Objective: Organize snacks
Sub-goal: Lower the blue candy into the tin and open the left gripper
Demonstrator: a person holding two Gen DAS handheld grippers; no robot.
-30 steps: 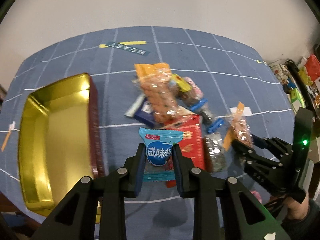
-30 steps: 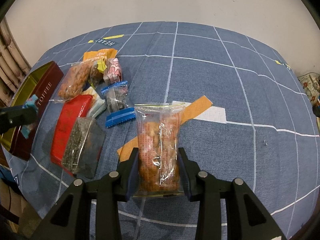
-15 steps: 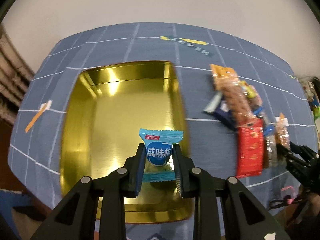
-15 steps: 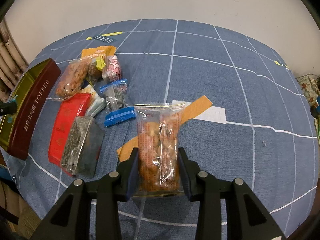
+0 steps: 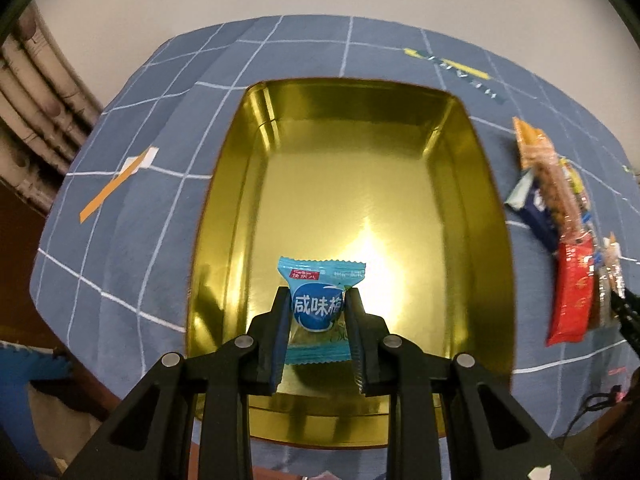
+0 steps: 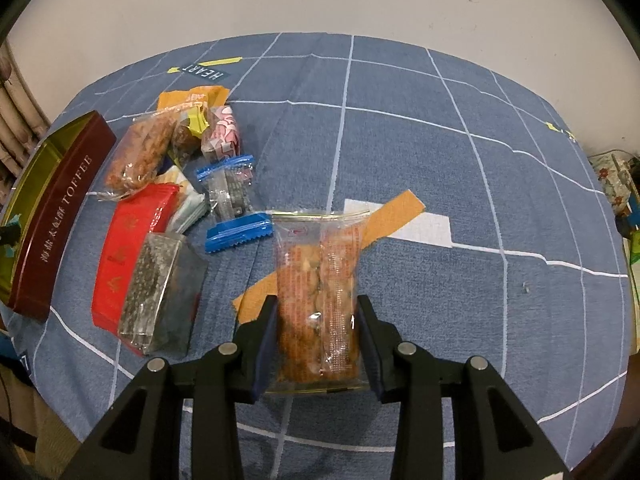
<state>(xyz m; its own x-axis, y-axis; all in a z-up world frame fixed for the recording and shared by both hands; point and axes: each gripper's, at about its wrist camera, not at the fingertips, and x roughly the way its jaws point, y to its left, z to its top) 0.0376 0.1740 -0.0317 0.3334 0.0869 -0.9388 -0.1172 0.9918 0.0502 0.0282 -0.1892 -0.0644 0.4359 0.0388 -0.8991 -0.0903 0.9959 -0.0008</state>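
Our left gripper [image 5: 316,312] is clamped on the blue candy [image 5: 320,308] and now hangs over the open gold tin [image 5: 492,208], where a second ago it was still above the snack pile [image 6: 160,216] with the tin off to the side. The candy sits between the pads, above the tin's near floor and, as far as we can tell, not touching it. That puts the carry about done; we judge the next step is to lower a little and let go so the candy lands inside. Our right gripper [image 6: 318,332] has not shifted: its jaws, at a middling width, hold a clear packet [image 6: 320,280] of orange snacks over the blue cloth [image 6: 460,152], just right of the pile. The tin is otherwise empty, so most sorting remains.
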